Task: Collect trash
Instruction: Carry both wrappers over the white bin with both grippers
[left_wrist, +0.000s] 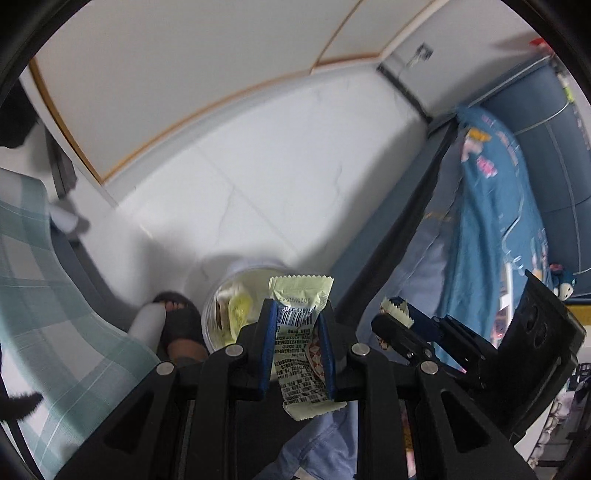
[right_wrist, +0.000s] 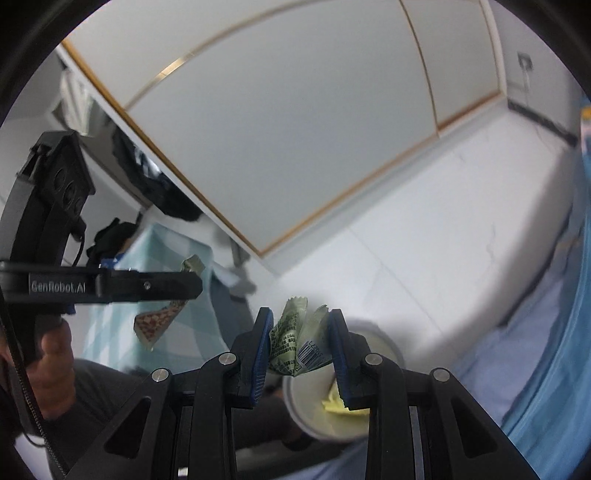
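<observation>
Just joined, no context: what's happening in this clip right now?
A person is collecting trash with two handheld grippers. The left gripper is shut on a flat pale-yellow printed snack wrapper; the right gripper is shut on a crumpled green barcoded wrapper. Both are held above a round white bin on the white tiled floor, which already holds yellowish scraps. Nothing has been released yet. A sandalled foot stands beside the bin.

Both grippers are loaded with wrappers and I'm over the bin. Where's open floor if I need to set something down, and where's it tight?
Bare white floor runs from the bin to the wardrobe doors. It is tight around the bin: a sandalled foot beside it, the blue bedding on one side, the checked cloth on the other.
</observation>
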